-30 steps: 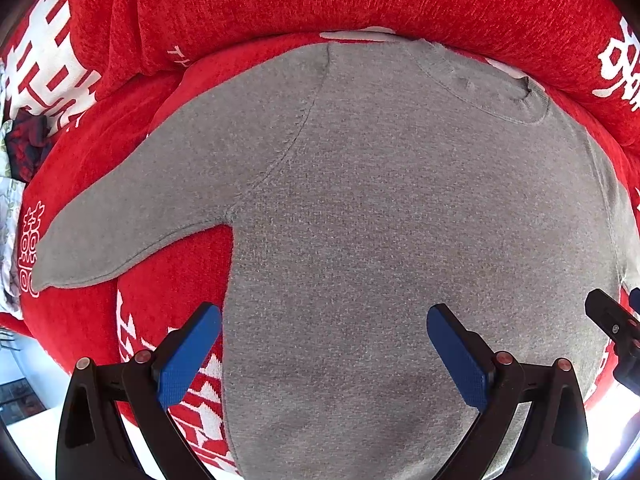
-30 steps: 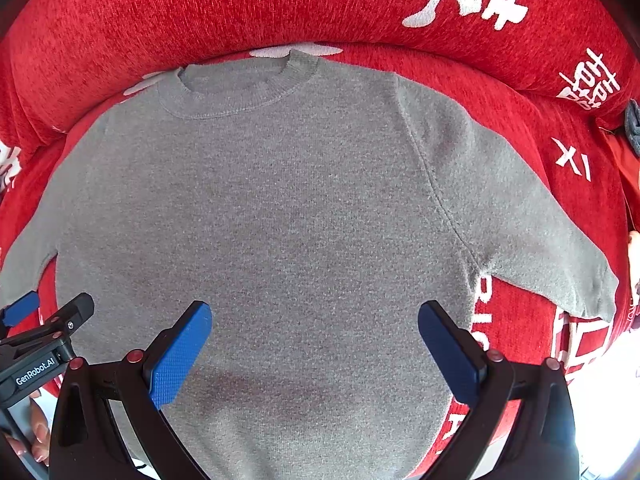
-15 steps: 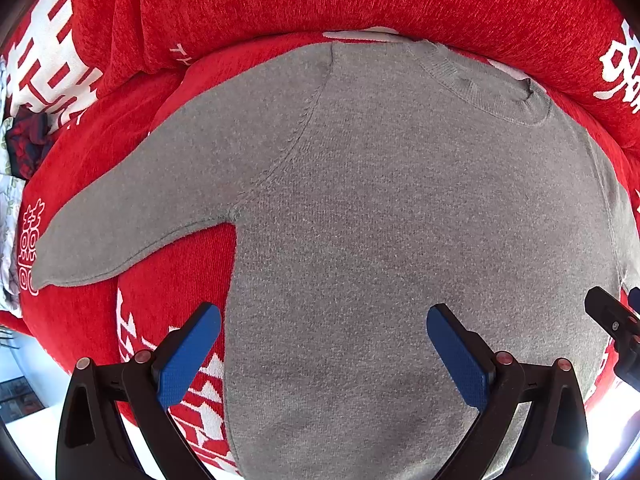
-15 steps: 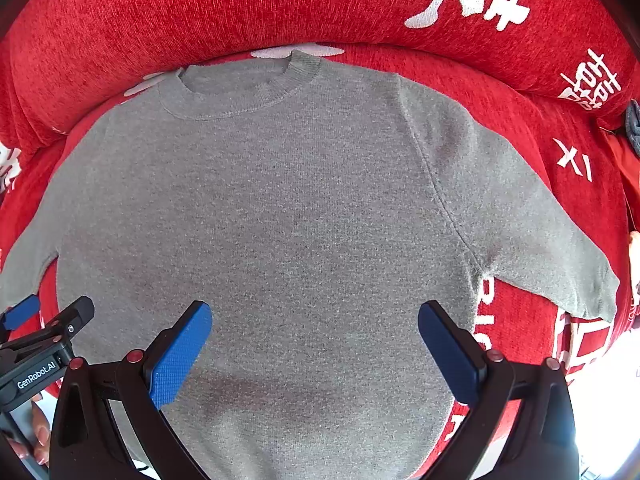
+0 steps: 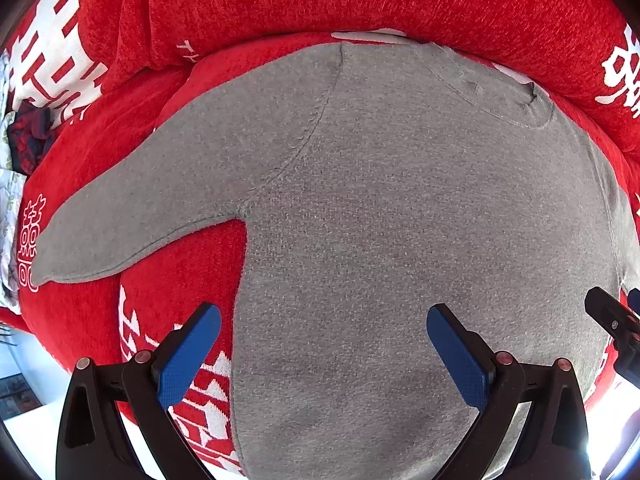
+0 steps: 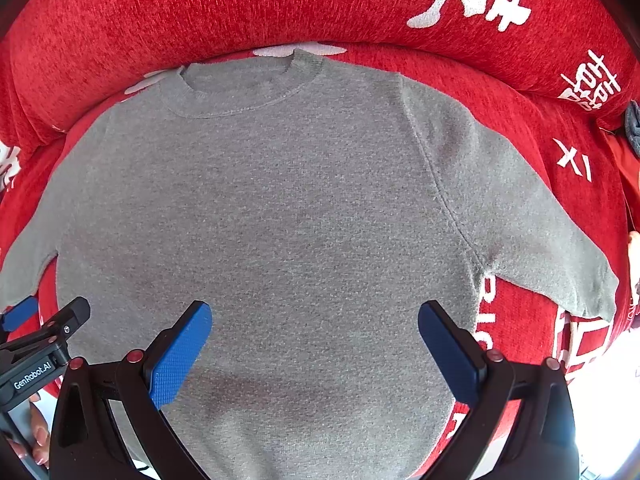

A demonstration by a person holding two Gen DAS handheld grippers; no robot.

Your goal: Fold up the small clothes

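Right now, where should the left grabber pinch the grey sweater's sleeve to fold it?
Probably at the cuff end of the left sleeve, coming in from the outer left side. The grey sweater lies flat on the red cover, and that sleeve sticks out free, so its tip can swing over the body. The left gripper is open.

Grey sweater (image 6: 280, 220): matt knit cloth, fine flecked grain, ribbed collar (image 6: 244, 96), raised stitched seams at the shoulders. Surface slightly fuzzy, no sheen.

Red sofa cover (image 6: 200, 12): chenille-like cloth, coarse ribbed nap, matt; white characters woven in, same texture.

Left gripper (image 5: 324, 352) and right gripper (image 6: 316, 350): black plastic bodies, smooth, semi-matt. Finger pads (image 5: 188, 354) blue, finely cross-hatched, rubbery look. Small round fasteners (image 5: 502, 357), metallic, dull shine.
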